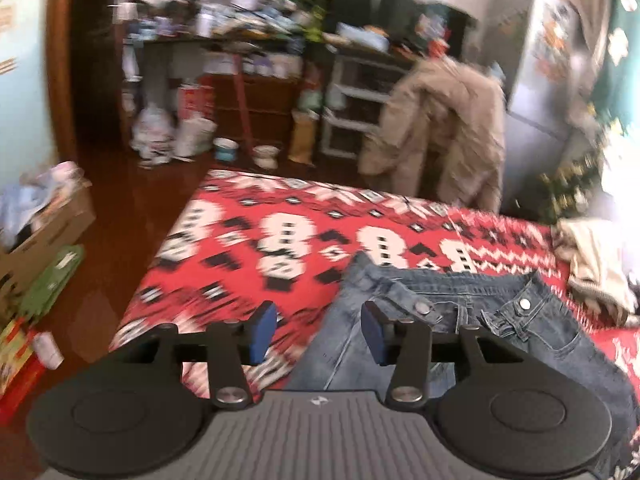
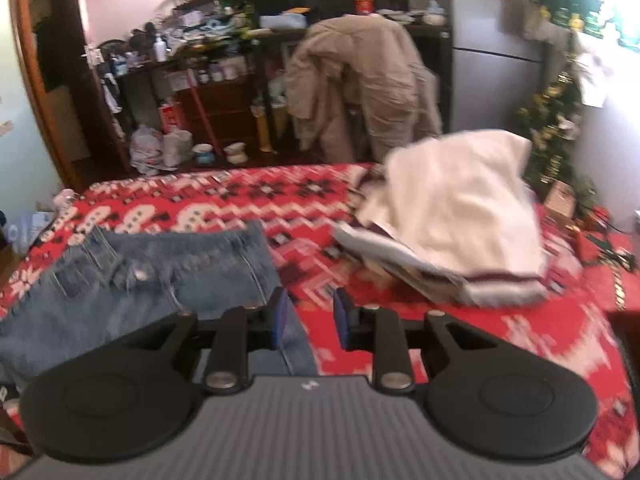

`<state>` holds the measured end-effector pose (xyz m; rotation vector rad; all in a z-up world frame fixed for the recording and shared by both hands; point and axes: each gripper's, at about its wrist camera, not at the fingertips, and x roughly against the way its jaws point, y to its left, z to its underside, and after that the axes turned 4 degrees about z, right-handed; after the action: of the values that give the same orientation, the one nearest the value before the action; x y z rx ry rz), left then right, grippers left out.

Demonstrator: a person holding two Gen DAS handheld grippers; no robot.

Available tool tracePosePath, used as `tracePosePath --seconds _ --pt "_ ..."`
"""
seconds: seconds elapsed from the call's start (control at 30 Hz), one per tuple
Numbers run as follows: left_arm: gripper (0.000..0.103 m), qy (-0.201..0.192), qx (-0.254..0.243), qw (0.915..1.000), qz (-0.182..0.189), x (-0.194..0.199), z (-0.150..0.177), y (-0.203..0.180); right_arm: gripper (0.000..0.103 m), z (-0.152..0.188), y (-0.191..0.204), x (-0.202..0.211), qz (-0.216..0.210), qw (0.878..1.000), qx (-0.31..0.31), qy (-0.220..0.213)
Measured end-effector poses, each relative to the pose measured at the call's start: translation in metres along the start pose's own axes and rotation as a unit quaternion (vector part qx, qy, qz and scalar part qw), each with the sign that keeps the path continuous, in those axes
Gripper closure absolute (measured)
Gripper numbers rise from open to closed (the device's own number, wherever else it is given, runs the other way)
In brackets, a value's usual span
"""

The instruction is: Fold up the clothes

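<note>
A pair of blue jeans [image 1: 500, 332] lies on the red patterned bed cover [image 1: 240, 248], waistband toward the far side, fly unbuttoned. My left gripper [image 1: 318, 330] hovers over the jeans' left edge, jaws open, nothing between the blue pads. In the right wrist view the same jeans [image 2: 160, 276] lie at the left. My right gripper [image 2: 310, 320] stands over their right edge, jaws open a little with only the cover and denim edge seen below the gap. A cream and white heap of clothes [image 2: 452, 216] lies on the cover to the right.
A beige coat [image 1: 436, 132] hangs over a chair beyond the bed's far edge. Cluttered shelves [image 1: 248, 40] and a fridge [image 1: 544, 80] stand behind. A cardboard box [image 1: 44, 224] and bags sit on the wooden floor at the left.
</note>
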<state>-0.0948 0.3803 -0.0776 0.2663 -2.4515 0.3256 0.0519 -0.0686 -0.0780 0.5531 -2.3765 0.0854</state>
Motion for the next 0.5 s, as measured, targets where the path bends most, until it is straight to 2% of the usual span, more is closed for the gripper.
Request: tracePosePath --seconds 0.07,0.27,0.43,0.5 --pt "0.054 0.026 -0.023 0.9994 0.004 -0.032 -0.012 -0.008 0.072 -0.014 0.009 -0.028 -0.014 1.0 0.009 0.005" --pt "0.054 0.095 -0.03 0.9947 0.025 -0.11 -0.028 -0.003 0.071 -0.039 0.031 -0.117 -0.049 0.998 0.024 0.034" --pt "0.054 0.124 -0.032 0.9912 0.033 -0.143 -0.025 0.003 0.071 -0.044 0.047 -0.178 -0.065 0.995 0.054 0.058" --pt "0.052 0.122 -0.036 0.9911 0.038 -0.147 -0.025 -0.001 0.07 -0.045 0.053 -0.193 -0.067 0.994 0.063 0.066"
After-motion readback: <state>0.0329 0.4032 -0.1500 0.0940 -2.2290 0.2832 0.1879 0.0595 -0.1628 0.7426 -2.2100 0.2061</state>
